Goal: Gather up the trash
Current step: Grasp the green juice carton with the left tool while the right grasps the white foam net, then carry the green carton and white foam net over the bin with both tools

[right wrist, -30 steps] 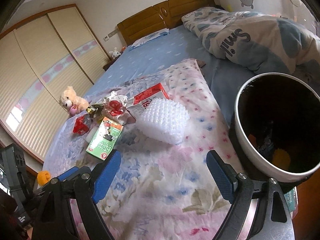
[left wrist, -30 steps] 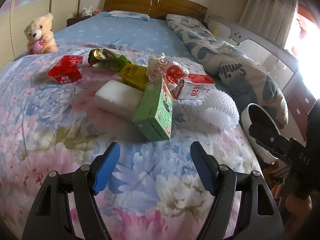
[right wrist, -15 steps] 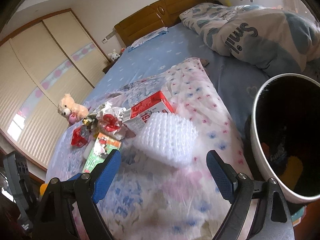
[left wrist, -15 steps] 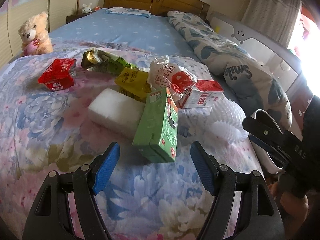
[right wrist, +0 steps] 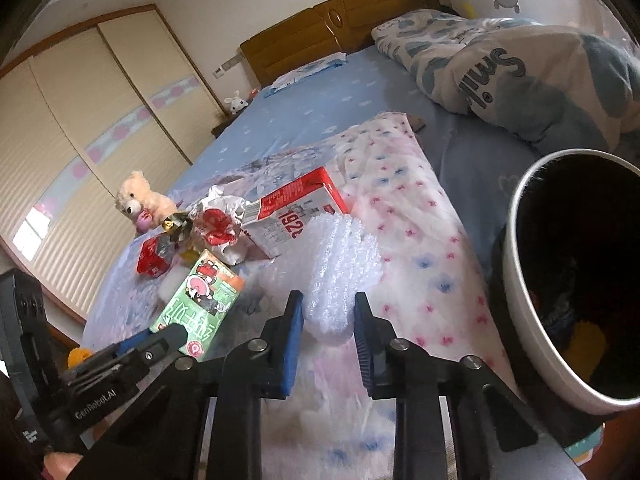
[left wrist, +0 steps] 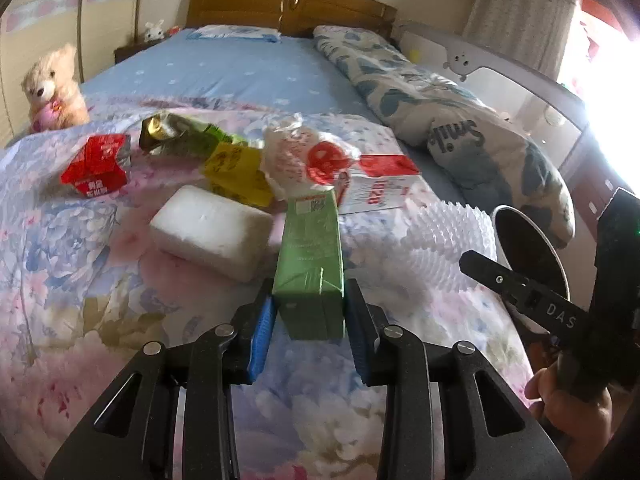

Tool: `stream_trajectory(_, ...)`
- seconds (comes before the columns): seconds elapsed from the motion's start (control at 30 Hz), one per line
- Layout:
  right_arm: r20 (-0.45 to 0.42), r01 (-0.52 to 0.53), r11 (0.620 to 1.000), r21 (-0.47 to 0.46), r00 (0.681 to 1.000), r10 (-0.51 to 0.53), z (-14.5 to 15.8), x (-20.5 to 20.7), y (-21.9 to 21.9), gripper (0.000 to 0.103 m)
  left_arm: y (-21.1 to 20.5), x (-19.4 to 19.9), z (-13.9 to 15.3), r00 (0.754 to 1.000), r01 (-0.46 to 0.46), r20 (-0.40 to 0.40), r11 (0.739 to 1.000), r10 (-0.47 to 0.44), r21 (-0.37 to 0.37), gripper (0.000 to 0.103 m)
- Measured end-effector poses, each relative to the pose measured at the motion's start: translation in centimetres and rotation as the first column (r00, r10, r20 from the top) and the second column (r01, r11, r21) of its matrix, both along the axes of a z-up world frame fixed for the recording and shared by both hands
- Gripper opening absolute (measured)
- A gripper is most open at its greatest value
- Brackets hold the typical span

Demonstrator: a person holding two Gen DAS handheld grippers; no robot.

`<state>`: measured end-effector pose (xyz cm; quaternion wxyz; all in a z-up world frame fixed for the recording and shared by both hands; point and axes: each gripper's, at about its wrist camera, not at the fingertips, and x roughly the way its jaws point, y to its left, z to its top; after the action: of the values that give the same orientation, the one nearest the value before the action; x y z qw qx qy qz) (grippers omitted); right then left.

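Trash lies on a floral blanket [left wrist: 80, 280] on the bed. My left gripper [left wrist: 309, 312] is shut on the near end of a green carton [left wrist: 312, 248], which also shows in the right wrist view [right wrist: 200, 304]. My right gripper [right wrist: 326, 320] is shut on the near end of a white bubble-wrap piece [right wrist: 340, 268], seen in the left wrist view too [left wrist: 448, 240]. A white bin with a dark inside [right wrist: 516, 280] stands at the bed's right edge, beside the right gripper.
Behind the green carton lie a white foam block [left wrist: 212, 232], a red carton [left wrist: 98, 164], a yellow wrapper [left wrist: 236, 172], a green-gold wrapper [left wrist: 176, 136], a crumpled white-red bag [left wrist: 304, 156] and a red-white box [left wrist: 384, 188]. A teddy bear [left wrist: 52, 88] sits at left, a folded duvet [left wrist: 460, 140] at right.
Both grippers moved forward and closed: the left onto the green carton, the right onto the bubble wrap. Both were open and empty before.
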<state>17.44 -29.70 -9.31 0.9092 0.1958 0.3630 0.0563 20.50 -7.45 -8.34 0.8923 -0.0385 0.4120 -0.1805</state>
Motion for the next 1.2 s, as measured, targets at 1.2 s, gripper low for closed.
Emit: stream_trajectory(1.2,0.059,0.128,0.992,0.018,0.990,-0.128,2.4,-7.9,-6.4,0.024,-8.1,-4.2,0.4,0.979,0.199,0.034,0.976,-0.202,0.087,0.030)
